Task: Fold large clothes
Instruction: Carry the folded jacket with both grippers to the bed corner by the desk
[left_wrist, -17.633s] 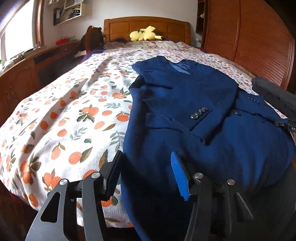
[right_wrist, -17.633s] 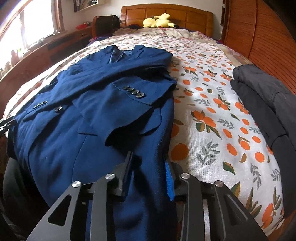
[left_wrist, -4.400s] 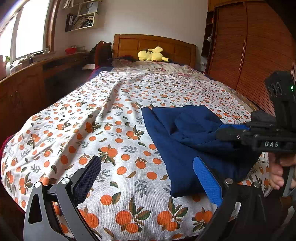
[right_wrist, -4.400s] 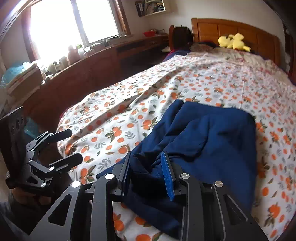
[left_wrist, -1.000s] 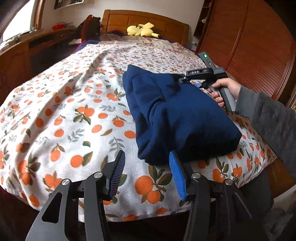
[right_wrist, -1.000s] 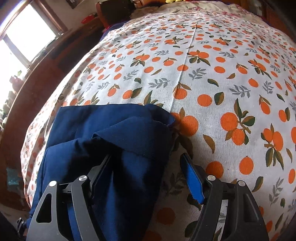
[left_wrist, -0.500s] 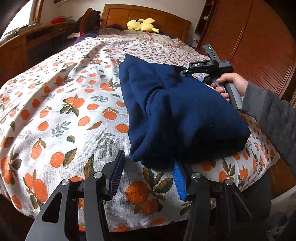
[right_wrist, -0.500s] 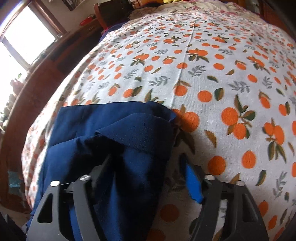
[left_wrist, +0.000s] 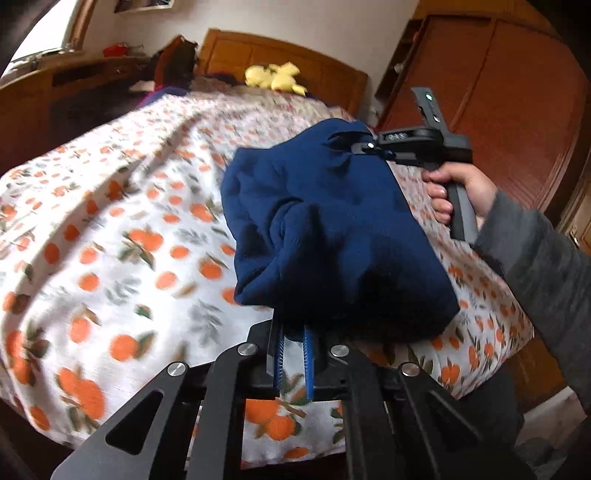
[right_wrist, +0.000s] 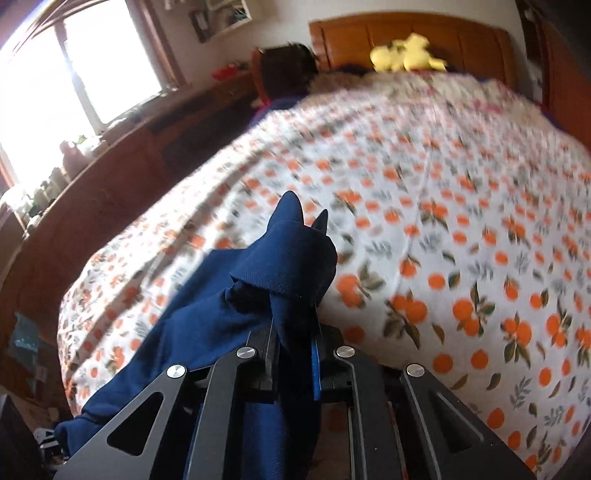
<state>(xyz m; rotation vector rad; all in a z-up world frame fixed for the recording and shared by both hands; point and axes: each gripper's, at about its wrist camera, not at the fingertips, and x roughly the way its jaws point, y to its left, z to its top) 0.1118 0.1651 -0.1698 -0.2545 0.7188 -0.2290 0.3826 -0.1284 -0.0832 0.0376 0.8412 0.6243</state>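
Left wrist view: the left gripper has its jaws clamped on the near edge of one folded navy jacket. Right gripper likewise bites the jacket's far end. It hangs between both, lifted above the orange-print bed; one yellow plush sits by the headboard.

Bed with orange-print sheet, yellow plush toy at headboard

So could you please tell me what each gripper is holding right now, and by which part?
Both hold the folded navy jacket. The left gripper pinches its near lower edge; the right gripper pinches a bunched corner at the far end.
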